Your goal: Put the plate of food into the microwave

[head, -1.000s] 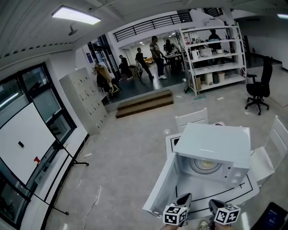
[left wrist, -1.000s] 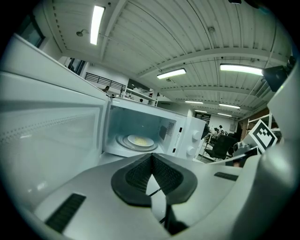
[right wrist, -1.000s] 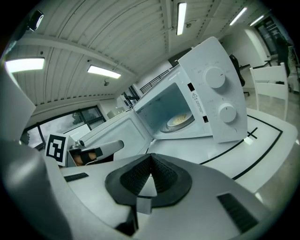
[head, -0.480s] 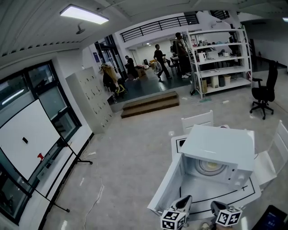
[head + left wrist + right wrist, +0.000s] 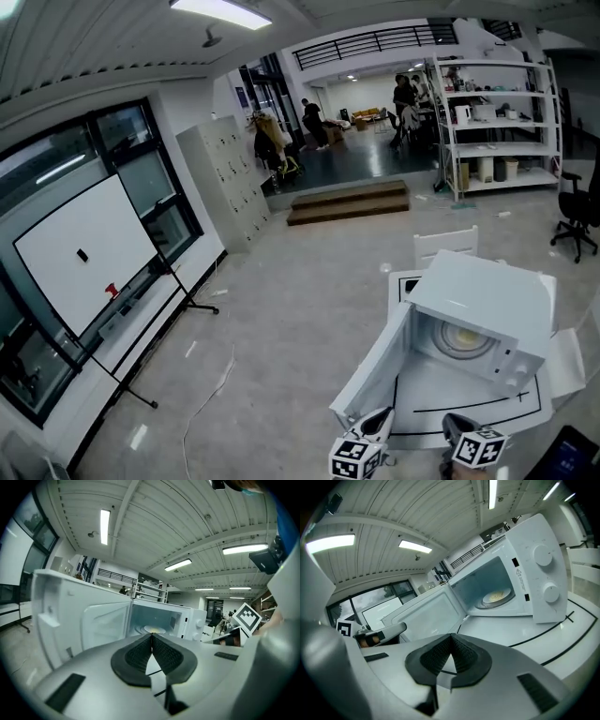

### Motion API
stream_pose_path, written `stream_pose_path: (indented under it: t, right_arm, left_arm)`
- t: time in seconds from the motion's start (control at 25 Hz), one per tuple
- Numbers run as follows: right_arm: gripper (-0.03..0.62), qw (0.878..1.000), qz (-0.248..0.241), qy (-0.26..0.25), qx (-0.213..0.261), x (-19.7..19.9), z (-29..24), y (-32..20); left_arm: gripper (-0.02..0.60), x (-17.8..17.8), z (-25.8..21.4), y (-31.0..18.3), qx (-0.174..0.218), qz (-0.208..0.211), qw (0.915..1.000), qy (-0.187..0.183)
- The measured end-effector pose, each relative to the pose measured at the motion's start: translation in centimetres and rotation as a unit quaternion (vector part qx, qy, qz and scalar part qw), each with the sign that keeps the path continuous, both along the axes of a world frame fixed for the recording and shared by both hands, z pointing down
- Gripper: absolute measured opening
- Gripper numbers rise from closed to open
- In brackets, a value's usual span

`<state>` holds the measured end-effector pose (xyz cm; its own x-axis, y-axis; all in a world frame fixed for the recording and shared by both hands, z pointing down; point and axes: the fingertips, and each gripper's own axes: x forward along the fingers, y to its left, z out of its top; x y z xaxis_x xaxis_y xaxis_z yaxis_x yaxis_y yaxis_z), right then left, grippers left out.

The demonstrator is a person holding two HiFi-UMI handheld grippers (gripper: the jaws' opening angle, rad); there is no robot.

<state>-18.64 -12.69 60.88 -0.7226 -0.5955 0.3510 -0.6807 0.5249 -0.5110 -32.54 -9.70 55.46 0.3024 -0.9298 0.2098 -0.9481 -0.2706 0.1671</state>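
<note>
A white microwave [image 5: 487,302] stands on a white table [image 5: 469,408], with its door [image 5: 375,370] swung wide open to the left. Inside it, on the turntable, rests the plate of food [image 5: 464,336], which the left gripper view [image 5: 151,630] and the right gripper view [image 5: 497,596] also show. My left gripper [image 5: 380,422] and right gripper [image 5: 457,428] sit side by side at the bottom edge, in front of the door and short of the cavity. Both the left gripper [image 5: 151,635] and the right gripper [image 5: 451,635] are shut, with nothing between the pads.
Black lines mark the tabletop round the microwave. White chairs [image 5: 445,246] stand behind and to the right of the table. A dark screen [image 5: 567,455] lies at the bottom right. A whiteboard on a stand [image 5: 75,253] is far left; shelves and people are far back.
The head view has swung left, so the microwave now sits further right in the picture. Both grippers stay shut at the bottom edge. People at the back have walked on.
</note>
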Motion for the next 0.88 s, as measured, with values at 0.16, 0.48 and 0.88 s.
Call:
stream_pose_path:
  t: [0.16, 0.48, 0.88]
  right_arm:
    - [0.002, 0.999, -0.033, 0.004, 0.001, -0.7, -0.2, 0.0]
    - [0.002, 0.996, -0.088, 0.008, -0.005, -2.2, -0.1, 1.5]
    - [0.002, 0.995, -0.102, -0.006, -0.001, -3.3, -0.4, 1.7]
  left_arm:
    - [0.008, -2.2, 1.0, 2.6, -0.008, -0.058, 0.9983, 0.002]
    - [0.008, -6.9, 2.3, 7.9, -0.016, -0.155, 0.9878, -0.002]
    - [0.122, -11.0, 2.8, 7.8, -0.009, -0.162, 0.9866, -0.011]
